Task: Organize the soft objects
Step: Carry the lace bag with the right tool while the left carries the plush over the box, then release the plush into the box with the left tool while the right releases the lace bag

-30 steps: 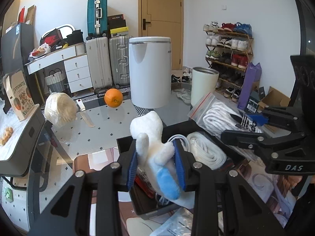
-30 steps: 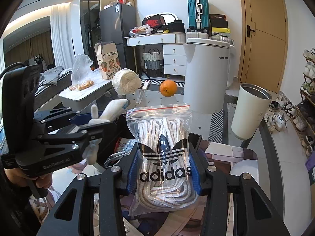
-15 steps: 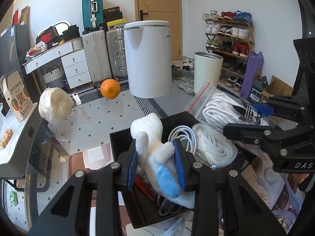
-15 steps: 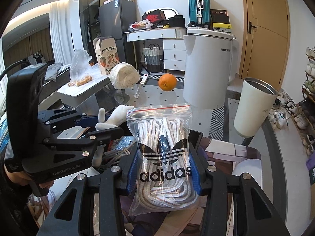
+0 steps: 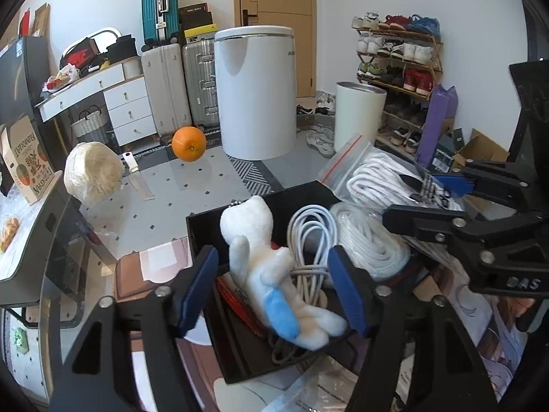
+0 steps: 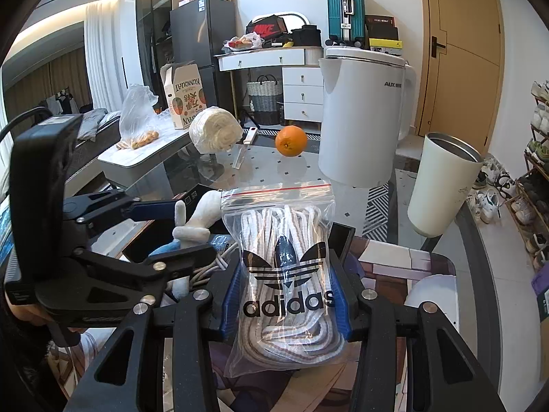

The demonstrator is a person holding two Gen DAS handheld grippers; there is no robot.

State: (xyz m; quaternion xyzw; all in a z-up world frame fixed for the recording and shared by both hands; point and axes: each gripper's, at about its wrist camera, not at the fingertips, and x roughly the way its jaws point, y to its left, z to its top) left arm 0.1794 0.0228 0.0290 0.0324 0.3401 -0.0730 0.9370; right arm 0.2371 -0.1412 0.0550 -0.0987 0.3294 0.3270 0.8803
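A white plush toy with a blue patch lies in the black box, on top of a white cable coil. My left gripper straddles the toy; its jaws are opening, and both blue pads stand clear of it. In the right wrist view, my right gripper is shut on a clear zip bag of white laces, held upright just right of the box. The left gripper and the plush toy show there on the left. The bag of laces and the right gripper appear at the right of the left wrist view.
A white rope coil also fills the box. On the glass table behind stand an orange, a white kettle, a cream tumbler, a wrapped pale bundle and a knife.
The left jaws have spread apart and let go of the plush toy, which now rests in the black box. The right gripper keeps its hold on the bag of laces.
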